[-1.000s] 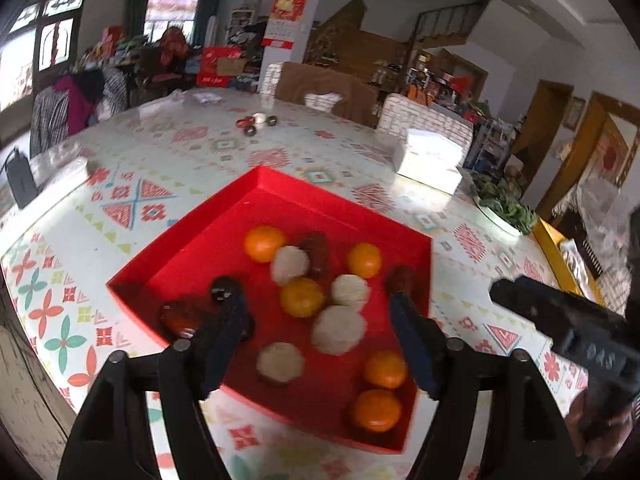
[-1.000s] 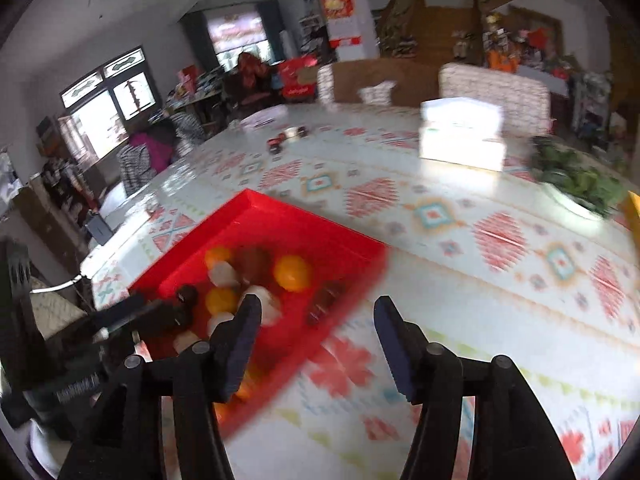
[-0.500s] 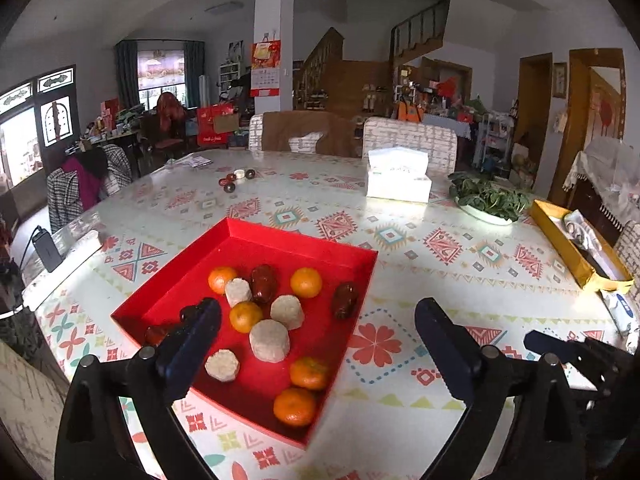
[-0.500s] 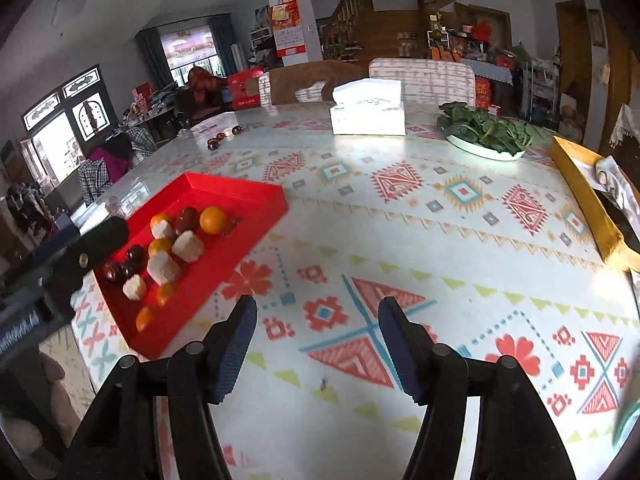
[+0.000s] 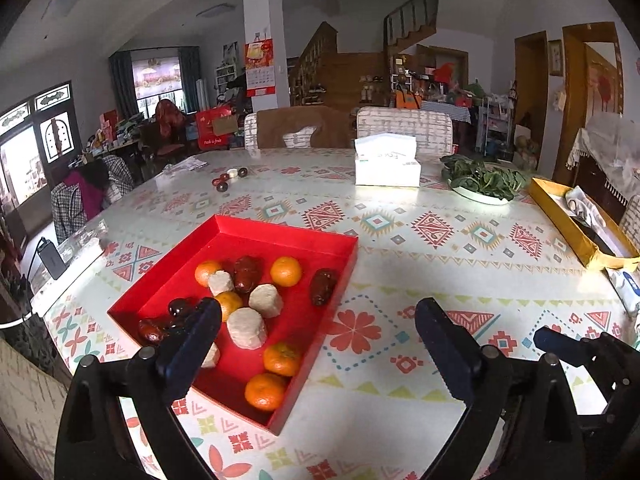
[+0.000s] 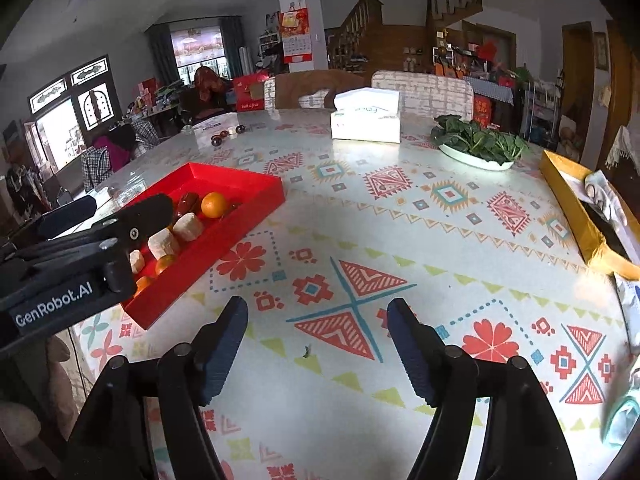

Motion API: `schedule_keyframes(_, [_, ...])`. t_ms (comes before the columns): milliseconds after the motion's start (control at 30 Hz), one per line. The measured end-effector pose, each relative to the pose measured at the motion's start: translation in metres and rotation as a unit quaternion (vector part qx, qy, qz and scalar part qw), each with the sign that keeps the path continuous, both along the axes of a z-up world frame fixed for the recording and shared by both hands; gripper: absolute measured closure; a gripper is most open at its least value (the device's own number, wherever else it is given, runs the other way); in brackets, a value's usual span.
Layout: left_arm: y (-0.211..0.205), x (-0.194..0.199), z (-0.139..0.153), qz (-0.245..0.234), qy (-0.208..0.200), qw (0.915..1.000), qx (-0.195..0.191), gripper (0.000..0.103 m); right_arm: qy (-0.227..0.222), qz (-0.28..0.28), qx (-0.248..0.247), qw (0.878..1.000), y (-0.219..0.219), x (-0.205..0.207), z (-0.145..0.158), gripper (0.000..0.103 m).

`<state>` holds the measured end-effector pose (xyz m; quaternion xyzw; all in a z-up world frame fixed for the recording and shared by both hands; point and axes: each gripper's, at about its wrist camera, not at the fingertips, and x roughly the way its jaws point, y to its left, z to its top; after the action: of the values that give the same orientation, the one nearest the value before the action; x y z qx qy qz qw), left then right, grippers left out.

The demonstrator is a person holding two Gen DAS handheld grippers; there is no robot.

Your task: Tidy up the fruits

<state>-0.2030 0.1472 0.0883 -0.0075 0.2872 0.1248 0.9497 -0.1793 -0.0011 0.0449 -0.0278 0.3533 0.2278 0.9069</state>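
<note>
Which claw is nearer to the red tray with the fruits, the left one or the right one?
Left. The left claw is open at the near right corner of the red tray. The right claw is open over bare tablecloth, well off the tray's right side.

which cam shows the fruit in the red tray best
The left wrist view: it looks down into the red tray, so the oranges, dates and pale pieces show separately. In the right wrist view the tray is seen side-on, with its wall and the left tool hiding most fruit.
</note>
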Motion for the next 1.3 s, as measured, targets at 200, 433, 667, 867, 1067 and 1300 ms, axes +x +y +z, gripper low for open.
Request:
schedule_keyframes(200, [-0.002, 0.004, -0.004, -0.002, 0.005, 1.0000, 0.001, 0.006, 0.007, -0.004, 0.002, 1.000, -0.003, 0.001, -0.005, 0.026])
schedule_keyframes(433, [-0.002, 0.007, -0.008, -0.004, 0.011, 0.9999, 0.001, 0.006, 0.019, -0.005, 0.001, 1.000, -0.002, 0.004, -0.011, 0.026])
schedule_keyframes(667, [-0.002, 0.007, -0.011, -0.006, 0.014, 0.9999, -0.002, 0.006, 0.021, -0.003, -0.003, 1.000, 0.002, 0.005, -0.014, 0.026])
schedule_keyframes(867, [0.000, 0.008, -0.015, -0.010, 0.018, 0.9998, -0.006, 0.006, 0.024, -0.001, -0.006, 1.000, 0.004, 0.007, -0.016, 0.025])
schedule_keyframes(1067, [0.001, 0.005, -0.015, -0.003, 0.006, 1.0000, -0.003, 0.006, 0.023, -0.001, -0.007, 1.000, 0.005, 0.006, -0.016, 0.025])
schedule_keyframes(1300, [0.001, -0.021, 0.012, 0.055, -0.076, 0.9947, 0.041, 0.004, 0.012, 0.004, -0.012, 1.000, 0.008, 0.001, -0.014, 0.025])
